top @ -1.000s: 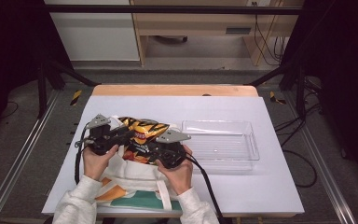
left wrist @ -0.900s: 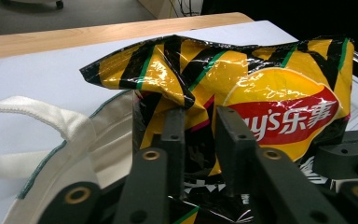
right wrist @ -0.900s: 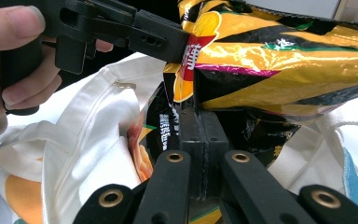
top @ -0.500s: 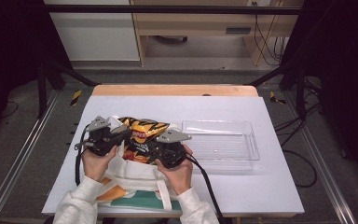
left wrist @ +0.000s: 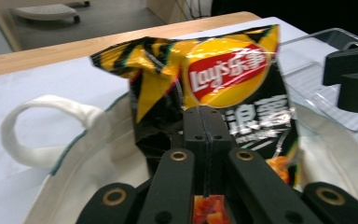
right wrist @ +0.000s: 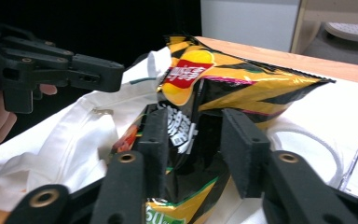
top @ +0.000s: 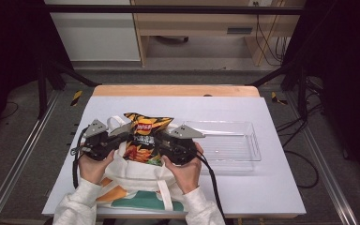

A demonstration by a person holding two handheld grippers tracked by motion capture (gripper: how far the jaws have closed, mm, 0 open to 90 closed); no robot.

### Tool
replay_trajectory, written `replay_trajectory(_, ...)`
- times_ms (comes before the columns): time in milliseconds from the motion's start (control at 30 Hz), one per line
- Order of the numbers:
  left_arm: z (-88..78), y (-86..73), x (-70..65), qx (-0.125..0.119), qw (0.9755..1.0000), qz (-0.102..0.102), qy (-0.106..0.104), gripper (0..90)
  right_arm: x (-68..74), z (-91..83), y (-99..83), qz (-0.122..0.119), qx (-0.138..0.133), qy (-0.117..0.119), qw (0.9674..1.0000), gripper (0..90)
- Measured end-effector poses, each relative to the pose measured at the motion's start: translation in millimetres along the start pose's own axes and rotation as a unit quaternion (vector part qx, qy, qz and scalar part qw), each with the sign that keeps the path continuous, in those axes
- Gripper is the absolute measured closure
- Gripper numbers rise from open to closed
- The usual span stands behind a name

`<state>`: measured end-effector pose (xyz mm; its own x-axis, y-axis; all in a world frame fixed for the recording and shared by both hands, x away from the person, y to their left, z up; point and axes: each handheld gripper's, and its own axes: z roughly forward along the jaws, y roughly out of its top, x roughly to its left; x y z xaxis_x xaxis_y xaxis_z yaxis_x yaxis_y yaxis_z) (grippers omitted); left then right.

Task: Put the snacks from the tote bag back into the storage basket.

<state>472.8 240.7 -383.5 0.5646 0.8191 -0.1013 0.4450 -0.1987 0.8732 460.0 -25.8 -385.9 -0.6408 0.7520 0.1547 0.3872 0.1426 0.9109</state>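
From the high view, a black-and-yellow chip bag [top: 145,138] stands with its lower half sunk into the mouth of a white tote bag [top: 136,176] on the white worktop [top: 225,105]; its long axis runs away from the person, the crimped top edge farthest off and the foot buried in the cloth. The left gripper [top: 108,138] sits at the bag's left edge and the right gripper [top: 165,140] at its right edge, each in a hand with a pale sleeve. Just right of them lies a clear plastic tray [top: 229,143], close beside the right hand, and the tote's loop handles lie on the worktop near the packet's top. In the left gripper view, the chip bag [left wrist: 205,88] rises upright ahead, and a red oval on yellow reads "Lay's" with Chinese characters beside and below it. The left gripper [left wrist: 204,122] has its fingers pressed flat together, with no gap between them; I cannot tell whether any cloth or foil is pinched. A tote handle [left wrist: 42,128] loops off to one side. In the right gripper view, the chip bag [right wrist: 242,81] leans across the frame with its top edge towards the wooden worktop border. The right gripper [right wrist: 193,140] has just been opening, and its fingers stand apart with the packet's dark lower part between them, the pads not visibly pressing it.
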Motion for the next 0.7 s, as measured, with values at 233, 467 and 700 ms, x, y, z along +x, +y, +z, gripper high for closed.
replay_trajectory(233,0.1,-1.6,8.4,-0.007,0.9995,-0.011,0.028,84.8,5.4,31.6,6.4,0.012,0.032,-0.014,0.9993,69.4)
replay_trajectory(467,-3.3,0.0,17.7,-0.023,0.9986,-0.029,0.037,68.8,3.8,39.3,1.1,0.015,0.053,-0.012,0.9984,90.0)
replay_trajectory(700,-8.2,5.6,23.6,-0.059,0.997,-0.038,0.034,42.1,10.2,26.2,-7.0,-0.024,0.032,0.04,0.9984,90.0)
